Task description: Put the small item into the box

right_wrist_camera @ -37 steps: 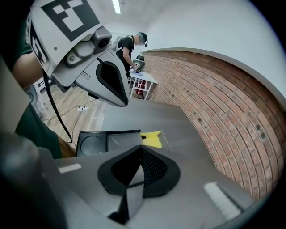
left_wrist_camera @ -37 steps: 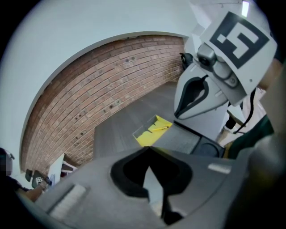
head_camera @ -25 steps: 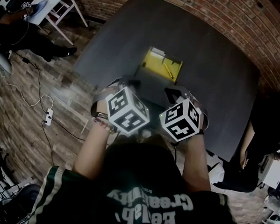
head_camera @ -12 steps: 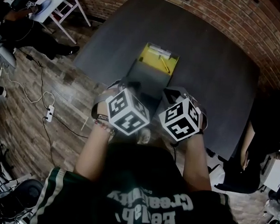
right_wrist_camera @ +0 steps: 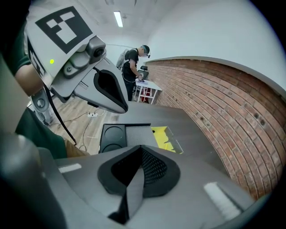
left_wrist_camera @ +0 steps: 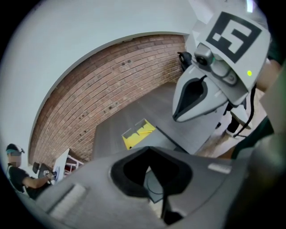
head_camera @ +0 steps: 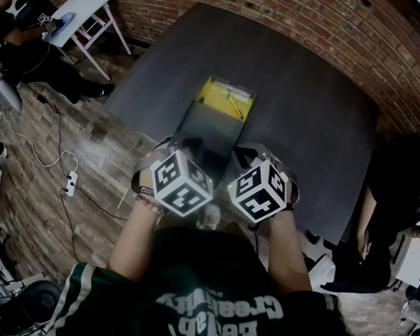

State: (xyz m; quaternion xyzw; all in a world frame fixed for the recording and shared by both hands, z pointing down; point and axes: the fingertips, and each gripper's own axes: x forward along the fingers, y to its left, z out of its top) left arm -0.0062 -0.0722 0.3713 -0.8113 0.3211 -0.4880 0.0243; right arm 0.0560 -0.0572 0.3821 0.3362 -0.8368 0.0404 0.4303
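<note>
An open box (head_camera: 224,101) with a yellow inside lies on the dark grey table (head_camera: 317,127); its dark lid (head_camera: 210,132) is folded toward me. A thin stick-like item (head_camera: 235,106) lies in the yellow part. My left gripper (head_camera: 188,143) and right gripper (head_camera: 249,153) hover side by side over the table's near edge, just short of the lid, both shut with nothing held. The left gripper view shows the left gripper (left_wrist_camera: 152,154) with the yellow box (left_wrist_camera: 138,133) ahead. From the right gripper (right_wrist_camera: 141,152), the box (right_wrist_camera: 165,138) and lid with two round recesses (right_wrist_camera: 114,134) show.
A brick wall (head_camera: 288,20) runs behind the table. A person sits at a white table (head_camera: 78,9) at the far left. A cable and power strip (head_camera: 70,184) lie on the wooden floor. Another person stands at the right (head_camera: 394,208).
Both grippers have drifted a little left and nearer to me, still side by side and shut. The view has shifted, so the box now sits further left with more lid showing.
</note>
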